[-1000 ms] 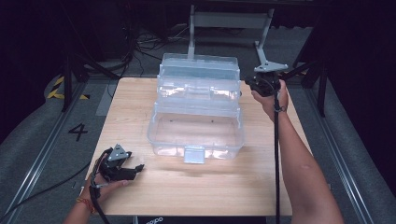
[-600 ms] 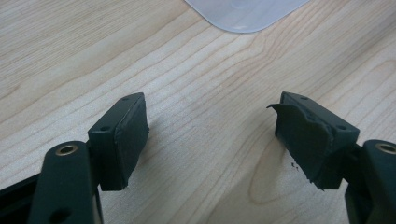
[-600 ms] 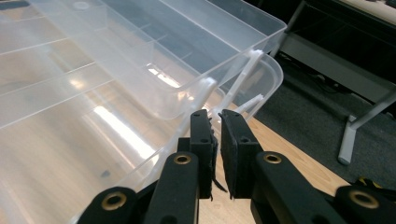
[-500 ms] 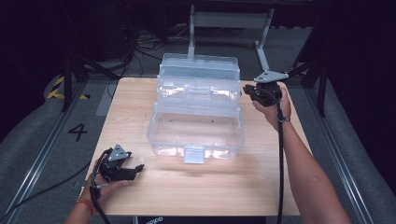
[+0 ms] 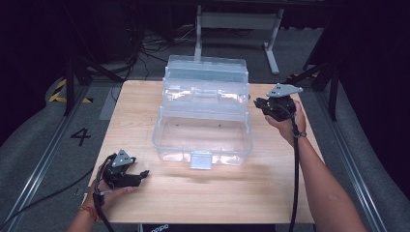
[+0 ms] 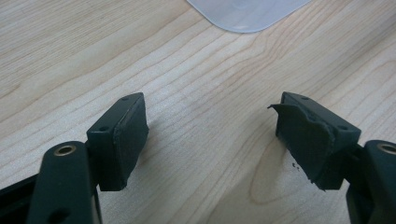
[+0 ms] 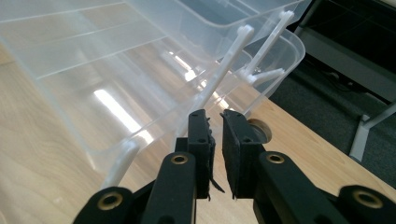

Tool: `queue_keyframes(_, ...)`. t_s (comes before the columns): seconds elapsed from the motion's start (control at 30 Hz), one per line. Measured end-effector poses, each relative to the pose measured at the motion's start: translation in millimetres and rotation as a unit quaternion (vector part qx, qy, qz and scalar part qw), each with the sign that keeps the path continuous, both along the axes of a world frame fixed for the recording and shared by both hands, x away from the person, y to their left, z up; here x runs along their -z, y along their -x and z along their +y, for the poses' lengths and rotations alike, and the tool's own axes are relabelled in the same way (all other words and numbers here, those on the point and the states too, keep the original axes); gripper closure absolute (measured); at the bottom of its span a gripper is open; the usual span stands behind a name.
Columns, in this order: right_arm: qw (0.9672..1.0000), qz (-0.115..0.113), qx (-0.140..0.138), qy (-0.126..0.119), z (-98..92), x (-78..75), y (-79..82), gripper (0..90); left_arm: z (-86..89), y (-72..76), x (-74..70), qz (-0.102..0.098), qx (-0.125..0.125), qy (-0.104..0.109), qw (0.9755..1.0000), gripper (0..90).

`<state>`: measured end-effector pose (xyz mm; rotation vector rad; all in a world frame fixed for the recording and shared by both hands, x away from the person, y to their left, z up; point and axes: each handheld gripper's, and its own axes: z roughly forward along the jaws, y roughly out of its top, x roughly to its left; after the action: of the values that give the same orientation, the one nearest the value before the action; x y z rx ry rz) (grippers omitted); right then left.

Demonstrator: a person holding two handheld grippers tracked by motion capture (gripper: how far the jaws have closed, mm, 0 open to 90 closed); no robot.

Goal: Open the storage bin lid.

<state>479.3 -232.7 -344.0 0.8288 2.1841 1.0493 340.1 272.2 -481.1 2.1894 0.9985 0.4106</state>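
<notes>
Clear plastic, the tiered organiser box [image 5: 203, 116] stands fanned open mid-table in the high view, its trays stepped back; the right gripper [image 5: 261, 103] hangs beside its right end, the left gripper [image 5: 140, 175] rests near the front-left corner of the wooden table [image 5: 270, 193]. Left gripper view: jaws wide apart over bare wood, holding nothing. Right gripper view: jaws nearly together, just parting, with nothing between them, beside the tray linkage arm [image 7: 219, 79]. Opening looks done; closing or loading remains.
</notes>
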Motion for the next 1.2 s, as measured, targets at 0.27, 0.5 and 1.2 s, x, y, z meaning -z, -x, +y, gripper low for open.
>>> queue_keyframes(0.27,0.9999,0.006,-0.009,0.001,-7.8,8.0,12.8,79.7,0.0,0.1,-0.1,0.001,0.000,0.000,1.0000,25.5)
queue_keyframes(0.5,0.9997,0.015,-0.017,0.003,-11.5,15.5,21.4,78.1,0.1,0.0,-0.1,0.001,0.000,-0.001,1.0000,25.5)
queue_keyframes(1.2,0.9995,0.023,-0.014,0.018,-31.8,53.7,60.7,46.9,0.5,-0.5,-0.3,0.000,0.002,-0.003,1.0000,25.4)
